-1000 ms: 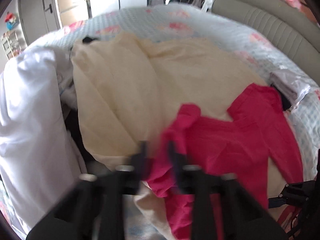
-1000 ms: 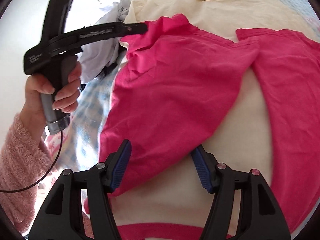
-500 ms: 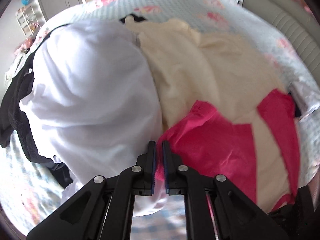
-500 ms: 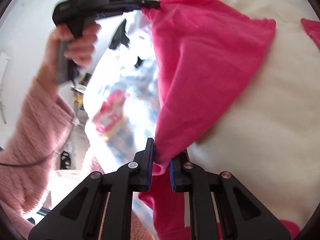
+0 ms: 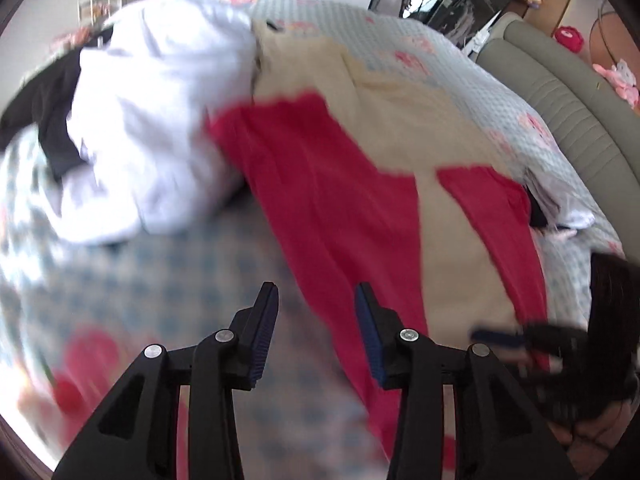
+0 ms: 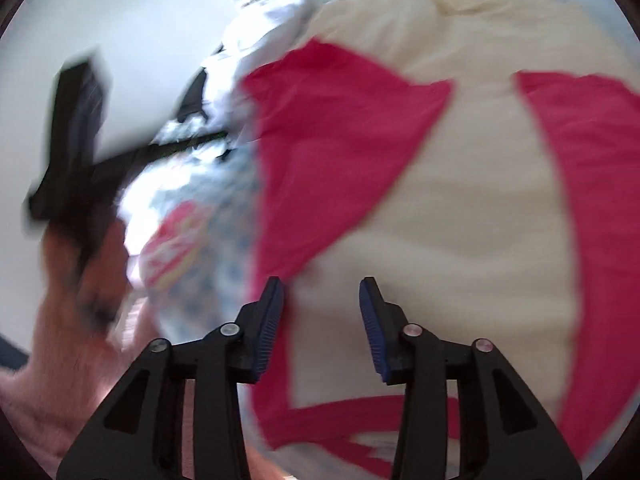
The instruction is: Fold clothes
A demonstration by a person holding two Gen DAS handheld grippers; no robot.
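1. A bed (image 5: 460,64) with a checked floral cover holds the laundry.
2. A cream garment (image 6: 460,208) lies spread across it, beside a white pile (image 5: 160,120).
3. Red trousers (image 5: 328,208) lie flat on the cream garment.
4. Left gripper (image 5: 316,312) and right gripper (image 6: 322,308) hang above, fingers spread, grasping nothing.

White clothes heap (image 5: 160,128) crowding the left; bare checked bedspread (image 5: 192,280) below it.

Grey padded headboard (image 5: 568,120), patterned bedsheet (image 5: 400,40)
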